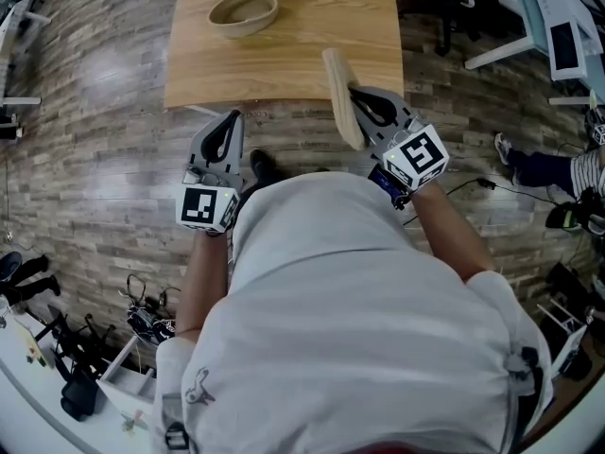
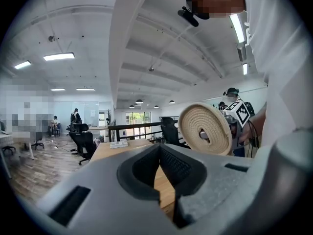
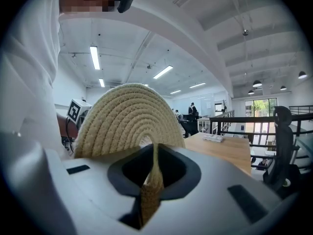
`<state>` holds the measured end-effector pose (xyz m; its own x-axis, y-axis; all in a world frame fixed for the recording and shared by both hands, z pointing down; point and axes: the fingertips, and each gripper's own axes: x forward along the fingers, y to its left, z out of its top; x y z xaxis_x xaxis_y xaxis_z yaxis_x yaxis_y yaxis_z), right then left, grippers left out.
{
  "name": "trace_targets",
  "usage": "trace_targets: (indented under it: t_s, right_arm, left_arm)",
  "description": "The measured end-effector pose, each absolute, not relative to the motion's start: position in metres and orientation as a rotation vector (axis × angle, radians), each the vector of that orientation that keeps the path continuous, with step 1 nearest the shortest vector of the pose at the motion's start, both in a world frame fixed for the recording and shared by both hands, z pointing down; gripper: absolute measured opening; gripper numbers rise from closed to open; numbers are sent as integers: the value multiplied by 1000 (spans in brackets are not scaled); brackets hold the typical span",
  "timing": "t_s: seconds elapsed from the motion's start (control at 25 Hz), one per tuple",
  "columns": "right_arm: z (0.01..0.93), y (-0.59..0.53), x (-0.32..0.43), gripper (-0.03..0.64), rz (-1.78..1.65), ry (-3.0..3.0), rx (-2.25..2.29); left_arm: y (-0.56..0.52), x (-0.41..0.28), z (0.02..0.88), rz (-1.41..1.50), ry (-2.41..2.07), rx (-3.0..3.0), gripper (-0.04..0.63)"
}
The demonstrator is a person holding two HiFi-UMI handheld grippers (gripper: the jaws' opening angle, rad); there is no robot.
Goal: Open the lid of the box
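A round woven basket box (image 1: 243, 12) stands open on the wooden table (image 1: 293, 64), toward its far left. Its flat woven lid (image 1: 340, 97) is held on edge over the table's near edge, with my right gripper (image 1: 357, 104) shut on its rim. In the right gripper view the lid (image 3: 128, 119) rises as a coiled half disc above my right gripper (image 3: 154, 151), its rim pinched between the jaws. My left gripper (image 1: 227, 123) hangs just off the table's near edge, shut and empty. From the left gripper view (image 2: 159, 150) the lid (image 2: 205, 129) shows face-on to the right.
The person's torso (image 1: 350, 329) fills the lower middle of the head view. Wood-pattern floor (image 1: 95, 112) surrounds the table. Cables and gear (image 1: 85, 348) lie at lower left, a white desk (image 1: 548, 17) at upper right. An office chair (image 2: 84, 143) stands beyond the table.
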<state>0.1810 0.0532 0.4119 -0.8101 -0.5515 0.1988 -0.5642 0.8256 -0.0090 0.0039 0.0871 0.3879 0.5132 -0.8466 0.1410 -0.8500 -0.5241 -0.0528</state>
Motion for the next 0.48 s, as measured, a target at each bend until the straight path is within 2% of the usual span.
trace_targets:
  t_s: [0.48]
  right_arm:
    - [408,88,206,36,94,-2836,859]
  left_arm:
    - [118,33,383,192,-1534,2686,6]
